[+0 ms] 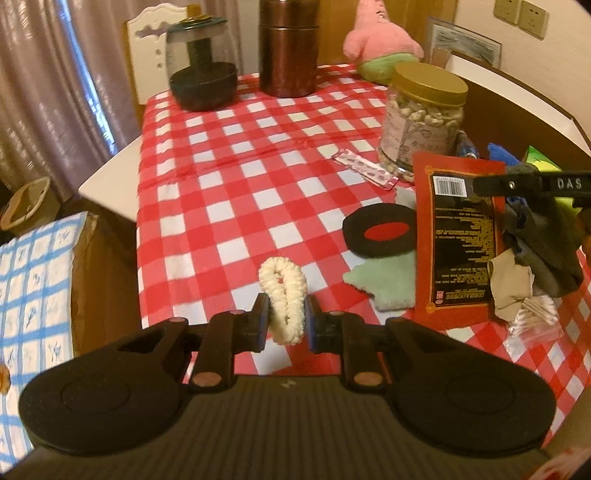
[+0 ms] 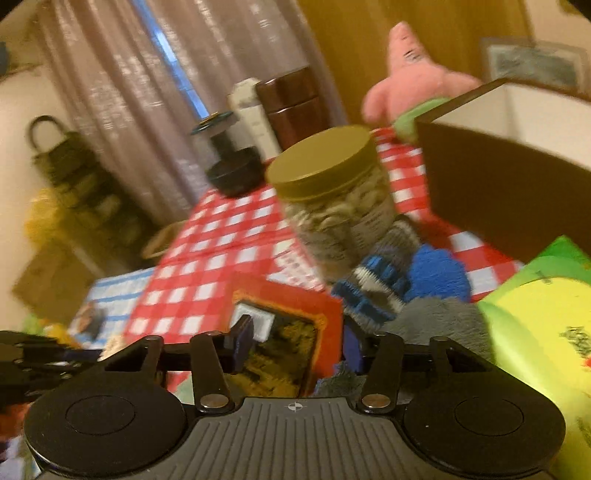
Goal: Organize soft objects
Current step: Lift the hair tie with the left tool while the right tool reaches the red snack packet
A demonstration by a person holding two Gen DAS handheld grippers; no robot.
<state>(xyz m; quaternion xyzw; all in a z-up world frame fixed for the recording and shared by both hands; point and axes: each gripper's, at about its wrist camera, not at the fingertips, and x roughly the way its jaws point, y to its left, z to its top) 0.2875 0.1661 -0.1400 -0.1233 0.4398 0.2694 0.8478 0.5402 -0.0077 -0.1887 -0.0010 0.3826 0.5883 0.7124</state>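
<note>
While left fingers (image 1: pixel 285 323) pinch cream scrunchie (image 1: pixel 283 295) above tablecloth (image 1: pixel 229 177), right fingers (image 2: pixel 297 345) spread, empty, over red packet (image 2: pixel 291 332).

Pale curtains (image 1: pixel 48 85) are hung on the left, with blue light seen through them. A white chair (image 1: pixel 147 55) is set behind the surface (image 1: pixel 221 177). Two wall sockets (image 1: pixel 521 16) are fixed top right.
</note>
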